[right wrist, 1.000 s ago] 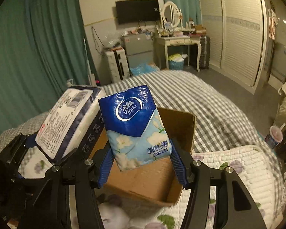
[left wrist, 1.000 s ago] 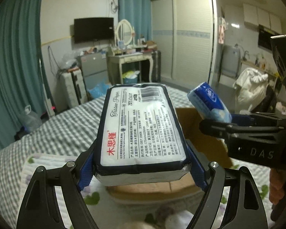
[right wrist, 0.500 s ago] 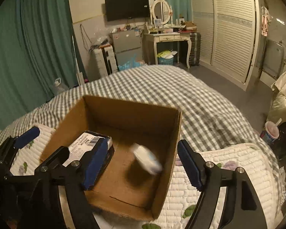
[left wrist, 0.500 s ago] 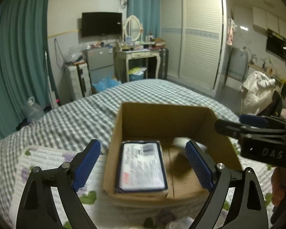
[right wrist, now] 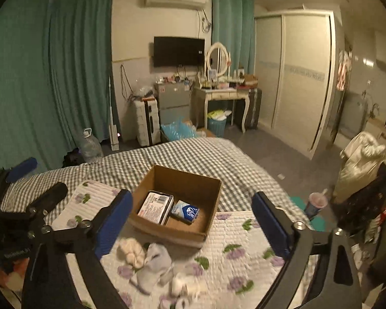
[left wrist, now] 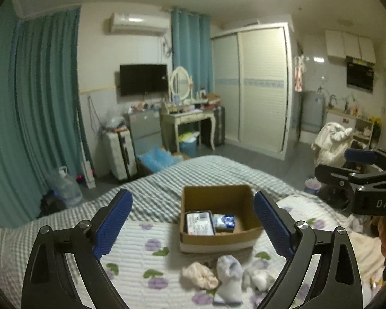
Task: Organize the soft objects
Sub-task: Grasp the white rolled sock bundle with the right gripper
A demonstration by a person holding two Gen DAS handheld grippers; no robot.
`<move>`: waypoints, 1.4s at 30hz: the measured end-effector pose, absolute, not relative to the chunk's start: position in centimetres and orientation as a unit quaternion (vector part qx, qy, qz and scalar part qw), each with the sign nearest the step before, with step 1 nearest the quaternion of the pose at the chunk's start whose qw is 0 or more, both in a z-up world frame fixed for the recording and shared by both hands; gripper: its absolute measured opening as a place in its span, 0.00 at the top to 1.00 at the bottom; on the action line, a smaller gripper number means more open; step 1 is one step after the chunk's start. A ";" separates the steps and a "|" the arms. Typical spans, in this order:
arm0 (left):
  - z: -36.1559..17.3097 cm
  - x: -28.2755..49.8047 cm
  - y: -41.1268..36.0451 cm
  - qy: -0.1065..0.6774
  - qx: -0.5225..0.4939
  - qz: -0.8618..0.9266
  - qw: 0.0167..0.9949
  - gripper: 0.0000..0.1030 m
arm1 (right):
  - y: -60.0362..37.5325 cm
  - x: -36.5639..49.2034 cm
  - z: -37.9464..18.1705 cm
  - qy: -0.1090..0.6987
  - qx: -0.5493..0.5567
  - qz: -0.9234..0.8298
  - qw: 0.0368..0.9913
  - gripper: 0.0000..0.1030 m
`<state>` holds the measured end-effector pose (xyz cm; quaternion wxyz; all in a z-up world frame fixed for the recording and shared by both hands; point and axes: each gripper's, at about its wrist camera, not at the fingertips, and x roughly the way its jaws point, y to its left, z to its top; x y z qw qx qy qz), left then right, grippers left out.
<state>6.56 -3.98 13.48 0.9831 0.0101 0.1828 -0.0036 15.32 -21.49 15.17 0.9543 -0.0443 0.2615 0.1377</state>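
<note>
A cardboard box point(left wrist: 220, 237) point(right wrist: 205, 188) stands on the flowered quilt of the bed. Inside it lie a dark-edged white tissue pack point(left wrist: 199, 222) point(right wrist: 155, 207) on the left and a blue tissue packet point(left wrist: 225, 222) point(right wrist: 185, 211) beside it. My left gripper point(left wrist: 193, 222) is open and empty, raised above and in front of the box. My right gripper point(right wrist: 191, 222) is open and empty, raised to the right. Several balled socks lie on the quilt in front of the box: a beige one point(left wrist: 199, 278) point(right wrist: 131, 253), a pale blue one point(left wrist: 229, 275) point(right wrist: 154, 262), a white one point(left wrist: 257, 278) point(right wrist: 185, 287).
The flowered quilt point(left wrist: 141, 257) covers the near part of a checked bedspread point(right wrist: 193, 154). The right gripper shows at the right edge of the left wrist view point(left wrist: 360, 180). Beyond the bed's foot stand a suitcase point(right wrist: 148, 123), a dressing table point(right wrist: 218, 95) and a wardrobe point(right wrist: 296, 77).
Both grippers opened and dropped their tissue packs into the box, then rose and pulled back from it. The socks in front of the box came into view.
</note>
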 end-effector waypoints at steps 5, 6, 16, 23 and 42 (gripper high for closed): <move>13.0 2.2 -3.8 0.202 0.016 -0.006 0.979 0.06 | -22.0 8.7 15.6 0.255 -0.063 0.138 0.955 0.01; 12.6 1.7 -3.7 0.206 0.017 -0.008 0.978 0.06 | -21.9 8.0 15.1 0.256 -0.066 0.141 0.954 0.01; 2.0 -0.6 -4.9 0.262 0.018 0.016 0.965 0.06 | -21.6 6.2 1.2 0.335 -0.058 0.162 0.926 0.01; -6.4 1.3 -5.9 0.319 0.007 0.021 0.947 0.06 | -21.2 9.5 -8.8 0.406 -0.047 0.157 0.899 0.01; -11.0 2.1 -6.7 0.360 -0.004 -0.002 0.933 0.07 | -22.7 11.1 -14.8 0.478 0.004 0.142 0.867 0.45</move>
